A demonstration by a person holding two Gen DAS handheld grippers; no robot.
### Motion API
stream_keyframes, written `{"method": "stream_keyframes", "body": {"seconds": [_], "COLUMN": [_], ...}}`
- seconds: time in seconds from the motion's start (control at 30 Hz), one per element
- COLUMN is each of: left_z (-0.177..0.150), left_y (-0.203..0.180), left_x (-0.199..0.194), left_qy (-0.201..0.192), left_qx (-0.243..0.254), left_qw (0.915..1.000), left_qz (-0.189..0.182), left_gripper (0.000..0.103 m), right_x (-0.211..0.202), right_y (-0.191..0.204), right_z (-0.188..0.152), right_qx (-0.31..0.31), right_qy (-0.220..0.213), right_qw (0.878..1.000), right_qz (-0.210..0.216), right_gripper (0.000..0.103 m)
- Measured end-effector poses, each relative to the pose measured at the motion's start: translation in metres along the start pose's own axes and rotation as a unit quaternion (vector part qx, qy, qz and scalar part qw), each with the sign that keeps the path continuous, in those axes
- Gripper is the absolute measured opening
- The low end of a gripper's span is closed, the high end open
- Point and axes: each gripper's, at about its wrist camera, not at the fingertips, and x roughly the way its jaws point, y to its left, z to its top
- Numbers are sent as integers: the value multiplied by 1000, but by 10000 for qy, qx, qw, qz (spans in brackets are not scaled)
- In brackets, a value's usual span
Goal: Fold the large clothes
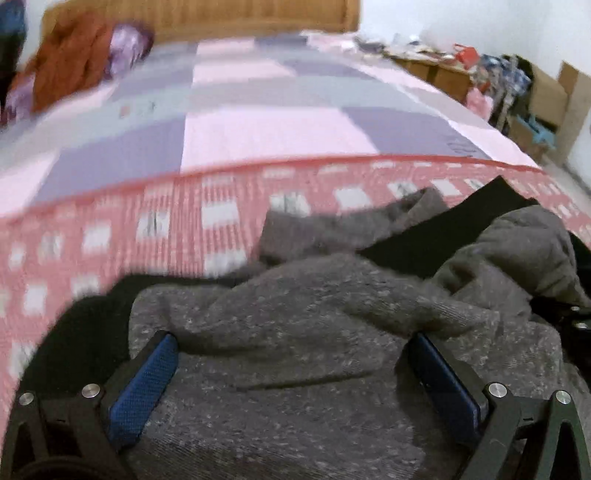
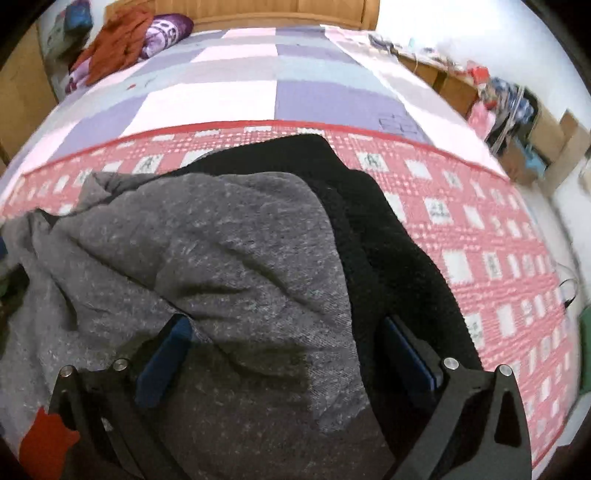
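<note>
A grey knit garment (image 1: 295, 325) with a black lining (image 2: 388, 240) lies crumpled at the near edge of the bed (image 1: 258, 122), filling the lower half of both views and resting on a red checked blanket (image 1: 110, 229). The left gripper (image 1: 291, 354) has its blue-padded fingers (image 1: 144, 384) spread wide over the grey cloth, clamping nothing. The right gripper (image 2: 284, 336) is likewise spread, its fingers (image 2: 162, 362) straddling grey fabric and black lining. At upper left, a rust-coloured garment (image 2: 118, 40) sits beside a purple pillow (image 2: 166, 27).
</note>
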Motion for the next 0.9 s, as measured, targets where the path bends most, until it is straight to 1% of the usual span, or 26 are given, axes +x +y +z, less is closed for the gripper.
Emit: {"method": "stream_keyframes", "body": {"seconds": [0.07,0.13,0.2,0.23,0.3,0.37,0.4,0.43,0.47,0.5,0.53,0.57,0.6,0.63,0.67,0.7,0.73,0.8,0.83,0.87,0.9], "left_z": [-13,-24,-36,-40,-45,-46,-46,-48,-55,-61,-70,-72,-71,-66,-60,-56,-52,-46,-44,-41,-39], "left_y": [8,8,8,10,15,24,28,34,43,50,54,55,54,54,56,58,61,67,66,61,54], "left_x": [-4,-32,-59,-72,-88,-96,-92,-83,-61,-50,-38,-36,-35,-32,-28,-26,-23,-21,-23,-33,-45], "left_qy": [202,57,-124,-253,-327,-475,-477,-333,110,280,389,351,312,295,310,322,361,503,517,453,297], "left_qx": [-316,-426,-468,-461,-522,-678,-725,-834,-1046,-1149,-1230,-1174,-1094,-1058,-1079,-1091,-1136,-1294,-1298,-1249,-1116], "left_qw": [9993,9987,9979,9977,9978,9965,9962,9959,9941,9928,9915,9923,9933,9934,9929,9925,9917,9889,9886,9891,9912], "left_qz": [-63,-271,-428,-425,-235,-114,-43,128,245,181,136,175,225,324,393,437,485,530,564,640,648], "left_gripper": [103,103,103,103,103,103,103,103,103,103,103,103,103,103,103,103,103,103,103,103,103], "right_x": [-6,-23,-49,-59,-75,-85,-87,-86,-80,-72,-50,-29,-7,4,12,18,23,25,20,7,-5], "right_y": [3,-1,-12,-11,-5,12,24,37,52,62,73,78,75,69,65,64,67,73,72,69,64], "right_z": [-2,-16,-31,-36,-43,-41,-40,-35,-31,-30,-27,-23,-15,-6,7,18,27,32,30,26,21], "right_qx": [-259,-332,-397,-494,-715,-1002,-1106,-1238,-1397,-1471,-1539,-1560,-1416,-1222,-1054,-935,-863,-930,-942,-916,-922], "right_qy": [-86,-197,-443,-584,-765,-836,-830,-781,-674,-532,-192,78,313,342,313,285,330,347,297,152,3], "right_qw": [9996,9993,9982,9969,9936,9888,9868,9846,9825,9823,9833,9840,9859,9889,9924,9942,9949,9944,9942,9932,9919], "right_qz": [-50,-10,117,208,432,728,844,960,1034,1034,956,853,830,767,552,443,416,370,433,699,870], "right_gripper": [103,103,102,102,102,102,102,102,102,102,103,103,102,102,102,103,103,103,103,103,103]}}
